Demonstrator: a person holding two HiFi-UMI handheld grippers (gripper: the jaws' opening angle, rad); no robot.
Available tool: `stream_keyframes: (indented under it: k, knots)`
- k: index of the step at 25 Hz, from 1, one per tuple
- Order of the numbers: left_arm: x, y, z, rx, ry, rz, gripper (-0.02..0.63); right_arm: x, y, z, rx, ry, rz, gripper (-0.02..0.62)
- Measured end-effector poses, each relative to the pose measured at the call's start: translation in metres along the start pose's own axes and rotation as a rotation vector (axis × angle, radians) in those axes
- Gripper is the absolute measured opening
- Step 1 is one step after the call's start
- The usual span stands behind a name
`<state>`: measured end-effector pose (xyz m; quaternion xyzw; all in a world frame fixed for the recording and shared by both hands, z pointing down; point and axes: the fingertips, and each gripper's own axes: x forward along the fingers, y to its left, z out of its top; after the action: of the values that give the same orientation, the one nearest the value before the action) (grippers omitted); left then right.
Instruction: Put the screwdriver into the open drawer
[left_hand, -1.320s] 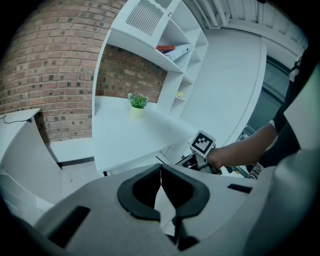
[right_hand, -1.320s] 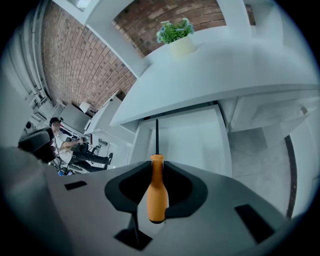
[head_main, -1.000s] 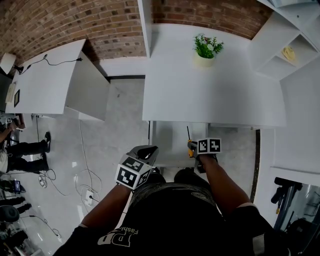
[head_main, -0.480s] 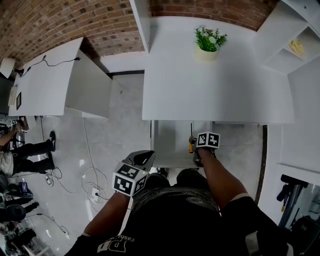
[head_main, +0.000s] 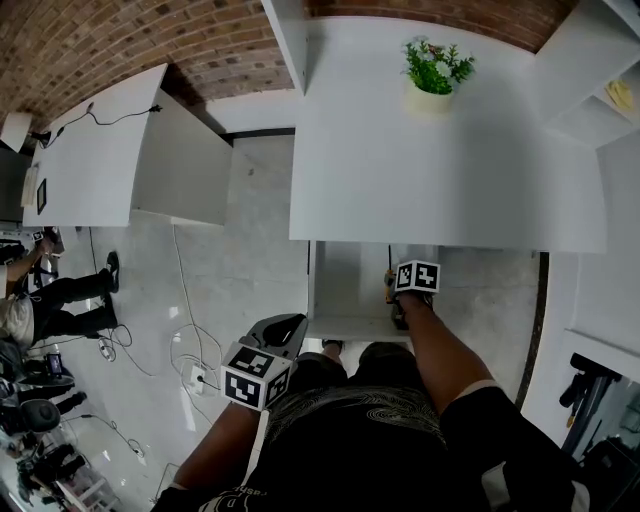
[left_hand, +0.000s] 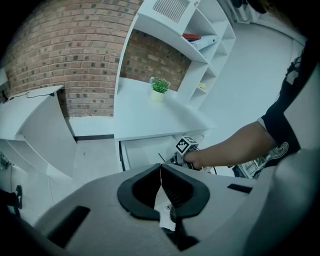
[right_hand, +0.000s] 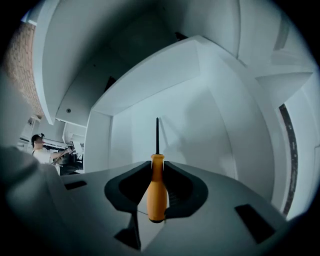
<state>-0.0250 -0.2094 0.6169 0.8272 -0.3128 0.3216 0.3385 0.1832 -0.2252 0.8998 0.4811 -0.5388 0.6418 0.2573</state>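
The only markings are the black-and-white squares on the right cube (head_main: 417, 276) and the left cube (head_main: 255, 375). The white print on your shirt (head_main: 330, 440) is cut off at the frame edge and cannot be read.

Your right arm reaches straight out from your body, forearm bare, and tips the right gripper (head_main: 393, 298) steeply down into the drawer (head_main: 345, 285). Its jaws are partly closed and clamp the orange handle of the screwdriver (right_hand: 157, 190). The thin dark shaft sticks out past the jaw tips, pointing at the drawer's white floor ahead. The drawer walls rise on both sides of the gripper, and the desk (head_main: 440, 170) edge lies beyond it.

Your left arm is bent at your side. The left gripper (head_main: 290, 325) points forward and down, just short of the drawer's near left corner, over the floor. Its jaws meet at the tips, with nothing between them.
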Motion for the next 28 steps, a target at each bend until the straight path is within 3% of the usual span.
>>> stream_keyframes:
  k: [11,22,28]
  knots:
    - [0.000,0.018,-0.008,-0.044,-0.001,0.030,0.018,0.017,-0.009,-0.007,-0.027,0.031,-0.048,0.081]
    - [-0.004,0.021,-0.006,-0.047,-0.008,0.000,0.018,0.014,-0.004,-0.007,-0.058,0.045,-0.066,0.106]
    - [-0.011,0.022,0.011,-0.037,-0.064,-0.044,0.018,-0.008,0.004,0.004,-0.053,-0.002,-0.077,0.106]
